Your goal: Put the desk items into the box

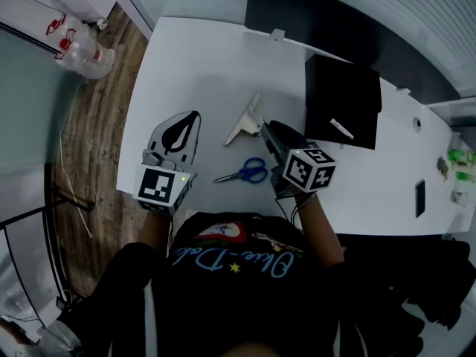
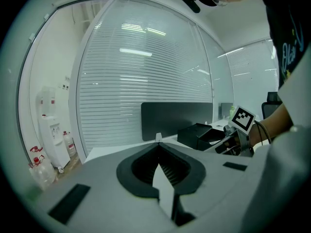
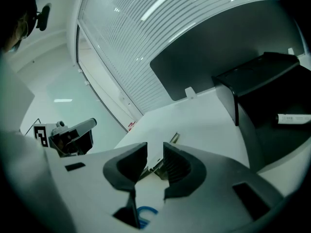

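A silver metal tool [image 1: 245, 122] lies mid-desk, with blue-handled scissors [image 1: 245, 172] nearer me. The black box [image 1: 343, 88] stands at the back right with a white item [image 1: 342, 129] inside. My right gripper [image 1: 265, 128] is open, its tips just right of the silver tool. In the right gripper view the tool [image 3: 174, 139] shows through the gap of the right gripper [image 3: 154, 154], untouched by the pads, and a scissor handle [image 3: 145, 213] peeks below. My left gripper [image 1: 195, 116] rests left of the tool, and the left gripper [image 2: 158, 147] is shut on nothing.
A dark partition [image 1: 297, 13] runs along the desk's far edge. Water bottles [image 1: 85, 50] lie on the wooden floor at the left. Small green items [image 1: 457, 166] and a flat black object [image 1: 420, 198] sit at the desk's right end.
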Demonstrator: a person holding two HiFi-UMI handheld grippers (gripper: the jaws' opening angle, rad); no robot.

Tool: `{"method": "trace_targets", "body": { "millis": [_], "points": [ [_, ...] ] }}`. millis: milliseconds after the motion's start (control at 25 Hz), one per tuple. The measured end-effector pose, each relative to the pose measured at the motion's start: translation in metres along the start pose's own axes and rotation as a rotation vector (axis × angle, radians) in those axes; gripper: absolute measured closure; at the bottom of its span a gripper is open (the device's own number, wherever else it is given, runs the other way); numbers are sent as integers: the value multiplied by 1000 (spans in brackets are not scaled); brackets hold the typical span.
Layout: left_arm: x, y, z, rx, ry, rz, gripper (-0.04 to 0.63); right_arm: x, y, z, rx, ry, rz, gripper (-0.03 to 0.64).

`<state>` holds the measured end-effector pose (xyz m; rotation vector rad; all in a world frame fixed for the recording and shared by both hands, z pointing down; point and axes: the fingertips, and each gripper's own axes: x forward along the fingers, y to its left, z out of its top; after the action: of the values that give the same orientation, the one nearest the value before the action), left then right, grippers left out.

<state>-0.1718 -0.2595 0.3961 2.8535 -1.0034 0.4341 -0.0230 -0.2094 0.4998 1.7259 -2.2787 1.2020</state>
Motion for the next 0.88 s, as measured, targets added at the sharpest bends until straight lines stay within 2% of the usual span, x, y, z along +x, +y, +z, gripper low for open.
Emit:
{"method": "trace_targets", "body": {
  "millis": [160,520,680,880],
  "points": [
    [0,4,-7,6,80,-2,588,5,-3,-5,23,16,-6,508],
    [7,10,-6,-20,16,18,588,13,-9,-14,69,48,-11,500],
    [7,7,-11,-13,77,1,588,15,-11,-17,77,56,-14,494],
    [8,7,-14,-20,93,-4,588,20,-12,-21,110,66,-9,491]
  ]
}}
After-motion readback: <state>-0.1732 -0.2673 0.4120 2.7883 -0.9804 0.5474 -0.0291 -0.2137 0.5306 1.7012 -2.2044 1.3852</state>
